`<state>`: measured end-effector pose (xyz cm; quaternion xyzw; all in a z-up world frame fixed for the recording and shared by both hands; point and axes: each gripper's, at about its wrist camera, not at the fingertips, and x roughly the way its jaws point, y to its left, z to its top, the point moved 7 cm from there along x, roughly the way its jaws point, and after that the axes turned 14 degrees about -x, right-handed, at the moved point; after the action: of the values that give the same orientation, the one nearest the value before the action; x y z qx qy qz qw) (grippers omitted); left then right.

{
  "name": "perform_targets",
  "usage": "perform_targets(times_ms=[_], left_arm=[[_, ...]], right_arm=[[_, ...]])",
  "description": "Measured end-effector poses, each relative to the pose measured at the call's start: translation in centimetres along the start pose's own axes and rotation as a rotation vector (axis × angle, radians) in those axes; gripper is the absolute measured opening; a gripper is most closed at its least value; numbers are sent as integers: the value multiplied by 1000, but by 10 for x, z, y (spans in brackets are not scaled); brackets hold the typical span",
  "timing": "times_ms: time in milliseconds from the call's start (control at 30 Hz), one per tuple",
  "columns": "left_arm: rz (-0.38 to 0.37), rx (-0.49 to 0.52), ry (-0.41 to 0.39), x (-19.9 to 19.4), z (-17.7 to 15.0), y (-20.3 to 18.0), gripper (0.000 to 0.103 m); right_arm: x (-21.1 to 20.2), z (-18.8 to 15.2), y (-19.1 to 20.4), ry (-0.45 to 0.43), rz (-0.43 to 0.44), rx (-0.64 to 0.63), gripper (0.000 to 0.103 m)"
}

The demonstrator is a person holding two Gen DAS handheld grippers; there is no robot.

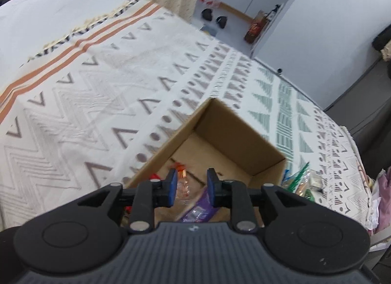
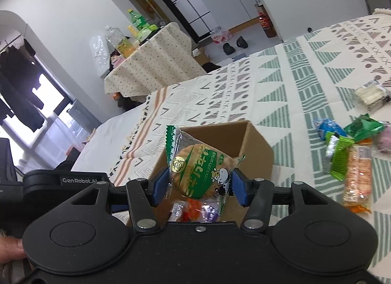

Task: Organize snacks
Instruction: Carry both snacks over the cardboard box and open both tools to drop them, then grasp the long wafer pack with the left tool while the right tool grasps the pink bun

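Observation:
An open cardboard box [image 1: 244, 135] sits on the patterned bed cover, also in the right wrist view [image 2: 254, 147]. Inside lie a purple packet [image 1: 198, 208] and an orange-and-clear wrapped snack [image 1: 182, 174]. My left gripper [image 1: 191, 186] is open and empty, hovering over the box. My right gripper [image 2: 199, 187] is shut on a green-and-clear round cracker packet [image 2: 198, 171] and holds it above the box. Loose snacks lie on the cover to the right: a green packet [image 2: 339, 157], an orange cracker pack [image 2: 358, 179], a blue packet [image 2: 327, 127] and a white wafer pack [image 2: 371, 94].
The bed cover [image 1: 97, 103] spreads left and behind the box. More snacks lie right of the box [image 1: 300, 183]. A small table with bottles [image 2: 146, 59] stands beyond the bed. Shoes [image 2: 232, 45] and a doorway lie further back.

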<state>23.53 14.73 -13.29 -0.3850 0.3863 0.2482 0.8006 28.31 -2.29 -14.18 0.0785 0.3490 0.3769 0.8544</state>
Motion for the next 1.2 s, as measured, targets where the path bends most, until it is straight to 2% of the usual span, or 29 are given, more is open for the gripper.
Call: perform_targets(times_ms=[100,233,433,633,867,1067,1200], left_arm=[[16,-6,-2,0,5,9,38],[27,-7,-14,-3,9,15,58],[2,8,-30,-11,8,12,78],[-2,10,-10,-17,-2,1,82],[-49,56,-8,-32,-18,-25,90],[-50,86,-28,-41,-32,-35,94],[-50,85,-10,-40,-45,-38,94]], right_arm=[[2,0,8,-5,4,-21,68],[0,0,7,-5,-2,-17,69],[-12,-1,-10,-14,-50,24,69],[-28,-11,-25,12,-100,26,76],[-57,-6,-30,26,-122,-21,91],[-81,-7,-38,54,-125,-50,95],[-99,-8,-54,71,-158,-68,95]])
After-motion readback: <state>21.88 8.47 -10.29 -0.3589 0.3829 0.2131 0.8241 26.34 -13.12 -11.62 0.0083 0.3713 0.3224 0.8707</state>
